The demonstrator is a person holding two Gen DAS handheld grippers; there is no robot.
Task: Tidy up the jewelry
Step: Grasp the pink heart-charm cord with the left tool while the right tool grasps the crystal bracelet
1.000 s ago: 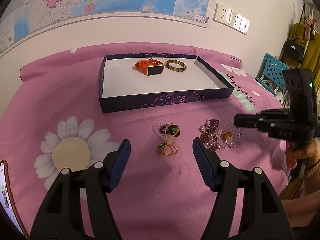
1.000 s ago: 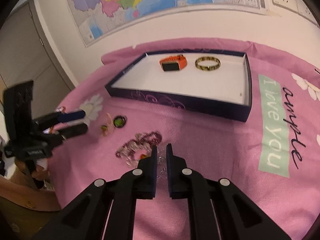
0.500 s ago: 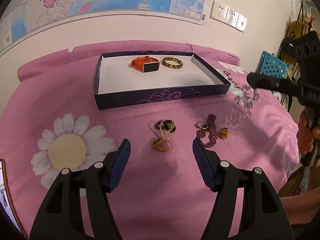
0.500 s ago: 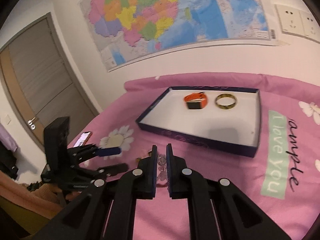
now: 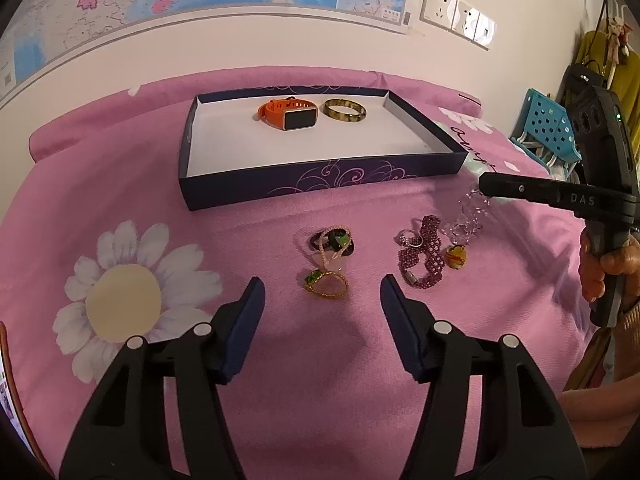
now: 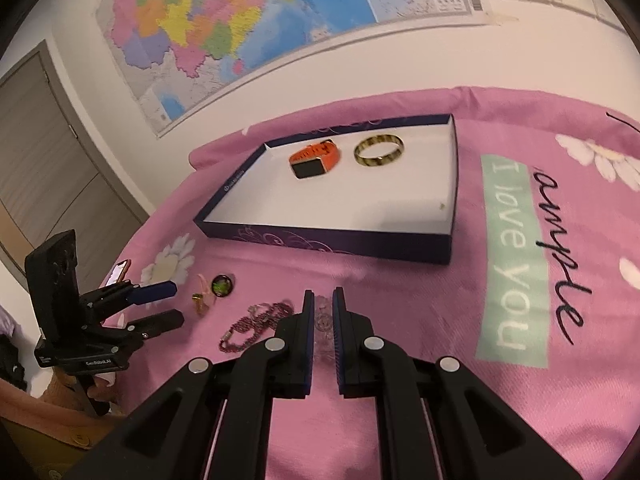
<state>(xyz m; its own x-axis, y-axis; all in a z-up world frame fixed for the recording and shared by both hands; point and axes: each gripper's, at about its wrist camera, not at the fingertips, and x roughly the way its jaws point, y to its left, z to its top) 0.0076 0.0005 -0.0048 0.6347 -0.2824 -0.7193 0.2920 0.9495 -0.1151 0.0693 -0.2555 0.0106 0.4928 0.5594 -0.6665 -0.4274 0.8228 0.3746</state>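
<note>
A dark box tray (image 5: 320,184) holds an orange watch (image 5: 290,114) and a green-gold bangle (image 5: 345,110). On the pink cloth lie a gold ring with pink beads (image 5: 326,282), a dark green pendant (image 5: 334,240), a purple bead bracelet (image 5: 424,256) and a small yellow charm (image 5: 456,257). My right gripper (image 6: 323,308) is shut on a clear crystal bracelet (image 5: 468,220), which hangs above the cloth right of the tray's front corner. My left gripper (image 5: 322,300) is open and empty, just in front of the gold ring.
The tray (image 6: 332,236) shows in the right wrist view with the watch (image 6: 314,160) and bangle (image 6: 379,151). A phone (image 6: 120,272) lies at the cloth's left edge. A blue basket (image 5: 548,128) stands past the right edge. A wall with a map is behind.
My right gripper lifted the clear crystal bracelet off the cloth and now carries it lower and nearer the tray's front right corner. My left gripper stayed open and almost still.
</note>
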